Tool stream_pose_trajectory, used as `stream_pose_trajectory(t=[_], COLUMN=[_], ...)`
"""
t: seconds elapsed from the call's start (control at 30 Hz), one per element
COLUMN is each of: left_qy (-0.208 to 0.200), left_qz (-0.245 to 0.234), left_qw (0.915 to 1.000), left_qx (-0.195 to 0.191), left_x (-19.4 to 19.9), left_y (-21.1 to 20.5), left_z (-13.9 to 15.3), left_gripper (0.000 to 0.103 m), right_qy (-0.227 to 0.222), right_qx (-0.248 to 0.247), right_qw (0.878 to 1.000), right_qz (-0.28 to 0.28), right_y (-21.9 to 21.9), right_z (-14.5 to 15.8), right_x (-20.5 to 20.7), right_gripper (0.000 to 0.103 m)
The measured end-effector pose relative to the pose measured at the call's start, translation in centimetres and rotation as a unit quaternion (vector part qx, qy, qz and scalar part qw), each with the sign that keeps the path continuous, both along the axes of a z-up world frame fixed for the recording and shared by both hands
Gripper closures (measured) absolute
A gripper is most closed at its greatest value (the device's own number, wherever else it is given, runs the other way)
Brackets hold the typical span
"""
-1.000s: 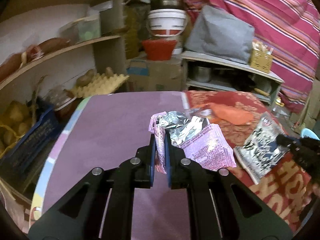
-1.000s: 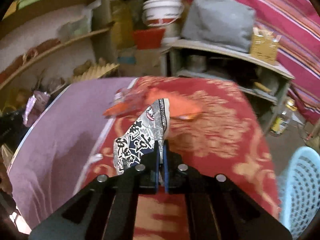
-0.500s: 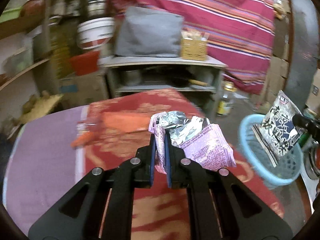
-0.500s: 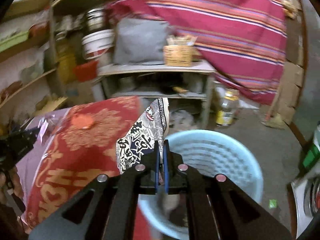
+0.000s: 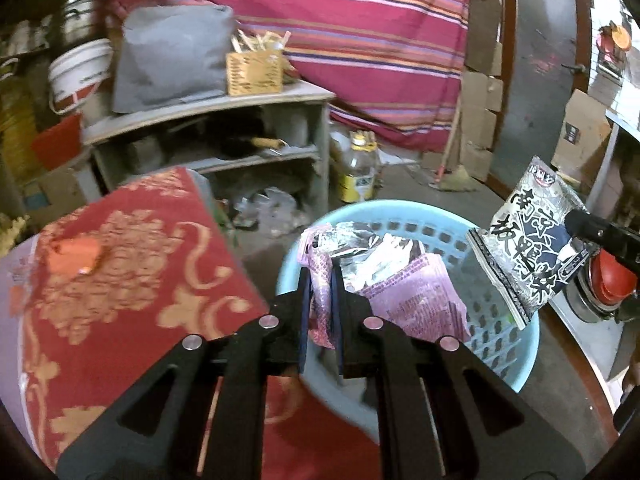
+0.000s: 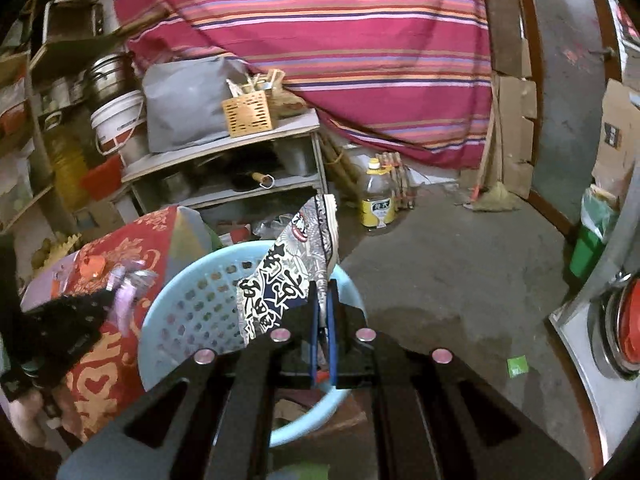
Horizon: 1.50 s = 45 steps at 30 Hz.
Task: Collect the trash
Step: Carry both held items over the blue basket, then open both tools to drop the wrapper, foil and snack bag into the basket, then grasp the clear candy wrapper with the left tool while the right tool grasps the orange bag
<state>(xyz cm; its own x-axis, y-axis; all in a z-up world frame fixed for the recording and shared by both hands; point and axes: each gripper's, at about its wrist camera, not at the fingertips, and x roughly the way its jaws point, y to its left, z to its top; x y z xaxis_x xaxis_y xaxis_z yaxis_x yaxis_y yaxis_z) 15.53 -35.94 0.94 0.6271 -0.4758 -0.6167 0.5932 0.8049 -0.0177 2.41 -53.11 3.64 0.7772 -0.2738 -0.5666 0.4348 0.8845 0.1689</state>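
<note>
The left gripper has its jaws clamped on a pink wrapper, angled down over the blue basket. The right gripper has its jaws pinched tight on a black-and-white packet, tilted down above the same basket. Left of the basket is the red-clothed worktop, an orange scrap on it.
</note>
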Motion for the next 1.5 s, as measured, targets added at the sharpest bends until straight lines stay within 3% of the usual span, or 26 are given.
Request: stream_pose_trajectory(t=[0.07,0.13,0.27,0.33,0.5,0.73,0.87,0.9,0.93,1.0,1.17,1.5], left_qy=[0.002,0.008,0.014,0.006,0.003,-0.012,-0.044,-0.050,-0.055,-0.058,-0.059,-0.063], left_qz=[-0.004,-0.002,0.003,0.013,0.026,0.053,0.086,0.093,0.100,0.109,0.140,0.214], left_qw=[1.0000,0.9999,0.9998,0.9999,0.9994,0.9983,0.9953,0.9944,0.9935,0.9924,0.9883,0.9748], left_qx=[0.008,0.012,0.011,0.004,-0.023,-0.020,-0.008,-0.007,-0.006,-0.003,0.000,-0.005], left_x=[0.1,0.2,0.5,0.5,0.9,1.4,1.3,1.3,1.4,1.4,2.1,3.3], left_y=[-1.3,-1.8,-1.7,-0.9,1.2,4.0,6.0,6.6,7.4,8.5,12.1,21.8], left_z=[-0.8,-1.5,-1.8,-1.2,0.4,1.5,2.3,2.5,2.7,2.9,3.4,4.4], left_gripper=[0.088,0.073,0.070,0.050,0.026,0.021,0.008,0.006,0.006,0.006,0.006,0.006], right_qy=[-0.001,0.000,0.009,0.012,0.020,0.032,0.043,0.048,0.052,0.056,0.068,0.036], right_qx=[0.001,0.001,-0.007,-0.011,-0.012,-0.021,-0.017,-0.019,-0.019,-0.022,-0.031,-0.060], right_qw=[1.000,1.000,1.000,1.000,1.000,0.999,0.999,0.998,0.998,0.998,0.997,0.997], right_qz=[0.000,0.001,0.007,0.010,0.015,0.026,0.026,0.022,0.021,0.014,0.008,0.043], right_y=[-0.2,-0.2,0.1,0.5,1.1,2.6,3.3,3.5,3.6,4.0,5.2,10.9], right_z=[-0.1,-0.1,-0.3,-0.3,-0.5,-0.7,-0.9,-1.0,-1.0,-1.2,-1.2,0.9], right_x=[0.1,0.2,0.8,1.1,1.7,2.8,3.5,3.7,3.9,4.2,5.0,7.1], right_gripper=[0.099,0.099,0.099,0.099,0.099,0.095,0.095,0.091,0.070,0.040,0.035,0.020])
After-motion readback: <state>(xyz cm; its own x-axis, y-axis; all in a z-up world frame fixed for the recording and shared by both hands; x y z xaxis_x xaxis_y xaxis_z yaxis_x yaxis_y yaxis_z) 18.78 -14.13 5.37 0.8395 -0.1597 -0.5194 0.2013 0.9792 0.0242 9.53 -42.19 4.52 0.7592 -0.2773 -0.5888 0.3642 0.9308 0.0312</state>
